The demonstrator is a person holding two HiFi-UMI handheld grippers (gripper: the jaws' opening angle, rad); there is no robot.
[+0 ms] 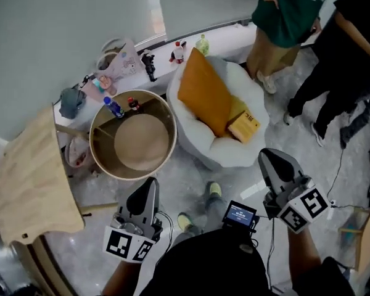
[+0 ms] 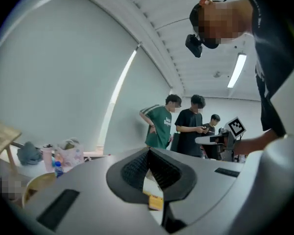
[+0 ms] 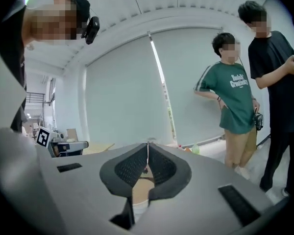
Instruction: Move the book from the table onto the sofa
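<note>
Left claw (image 1: 149, 187) and right claw (image 1: 270, 159) clenched empty; sofa (image 1: 250, 148) holds cushion (image 1: 203, 94) and, seemingly, book (image 1: 243, 126).

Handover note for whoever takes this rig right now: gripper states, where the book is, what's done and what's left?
Left gripper: shut, empty.
Right gripper: shut, empty.
Both are held near the person's body, touching nothing.
Book: lying on the sofa, beside the cushion. No book on the table.
Done: the book is on the sofa.
Left: nothing, as far as the views show.
</note>
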